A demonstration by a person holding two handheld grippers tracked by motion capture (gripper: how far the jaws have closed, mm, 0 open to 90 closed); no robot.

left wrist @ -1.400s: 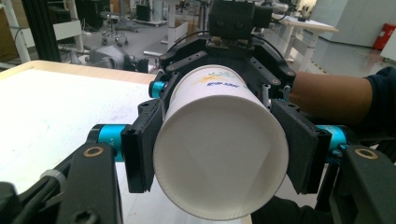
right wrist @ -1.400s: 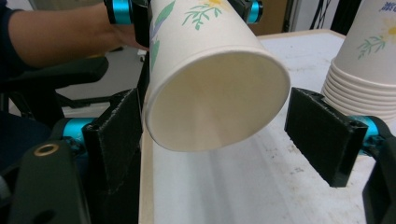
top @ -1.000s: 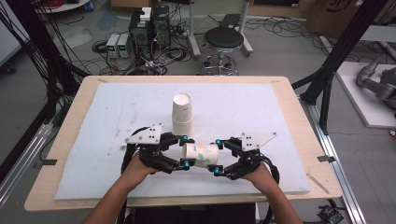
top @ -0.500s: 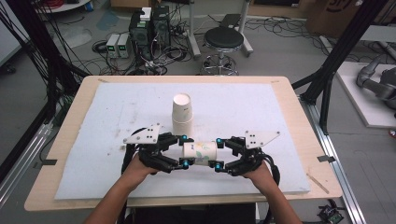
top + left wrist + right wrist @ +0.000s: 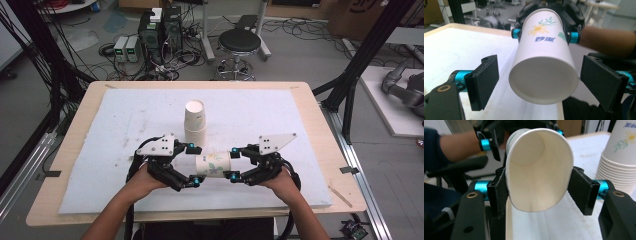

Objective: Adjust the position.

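White paper cup with a flower print [image 5: 214,164] lies sideways above the desk [image 5: 300,190], left to right; your right tongs [image 5: 232,163] pinch its rim, your left tongs [image 5: 196,165] have just opened wide around its base.

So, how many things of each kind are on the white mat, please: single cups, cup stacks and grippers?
Single paper cup: 1
Stack of paper cups: 1
Grippers, left gripper and right gripper: 2
Total: 4

A white paper cup [image 5: 213,163] with a flower print lies sideways, mouth squeezed oval, just above the counter [image 5: 300,120].
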